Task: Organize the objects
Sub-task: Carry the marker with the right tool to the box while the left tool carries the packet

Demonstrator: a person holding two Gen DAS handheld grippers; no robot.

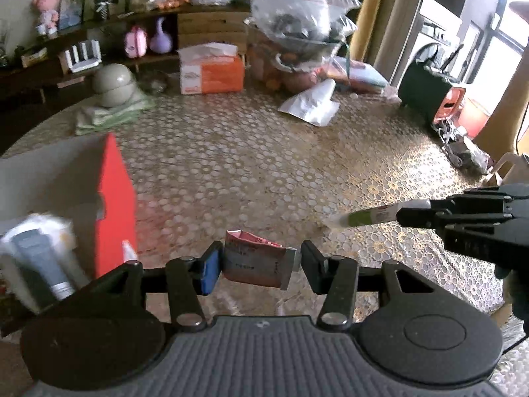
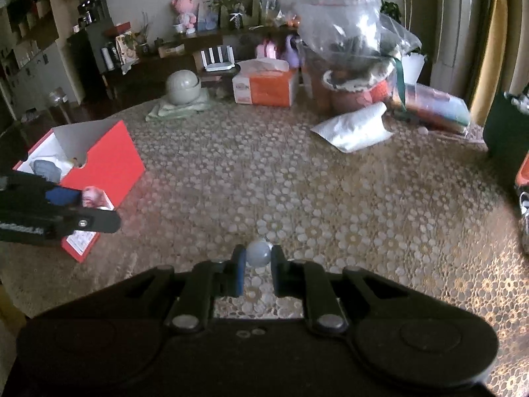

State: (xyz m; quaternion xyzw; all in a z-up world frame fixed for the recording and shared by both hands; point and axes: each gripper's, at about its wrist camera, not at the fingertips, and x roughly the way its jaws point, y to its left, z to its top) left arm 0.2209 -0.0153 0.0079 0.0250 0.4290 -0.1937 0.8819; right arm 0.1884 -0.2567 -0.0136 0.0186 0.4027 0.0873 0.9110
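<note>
my left claw [image 1: 259,264] is pinching a small pink-and-brown sachet [image 1: 256,261] between its pads, held up off the lace tablecloth [image 1: 264,165]. just to the left of that claw sits the red box [image 1: 114,205], open at the top, with a grey tube [image 1: 43,264] lying inside it, blurred in this view. off to the claw's right, my right claw [image 1: 401,215] comes in from the edge, pressed onto a slim green-and-white tube [image 1: 370,216] that points toward the middle of the cloth.

from the right wrist view i see that tube end-on: a pale round cap [image 2: 259,254] caught between the right claw's [image 2: 259,266] blue pads. to its left the left claw [image 2: 76,198] hangs right at the near corner of the red box [image 2: 102,162], the sachet [image 2: 91,198] showing past its blue pad.

far ahead of both claws, an orange tissue pack [image 2: 264,87] and a white pouch [image 2: 355,129] lie on the cloth, well apart from the box.
</note>
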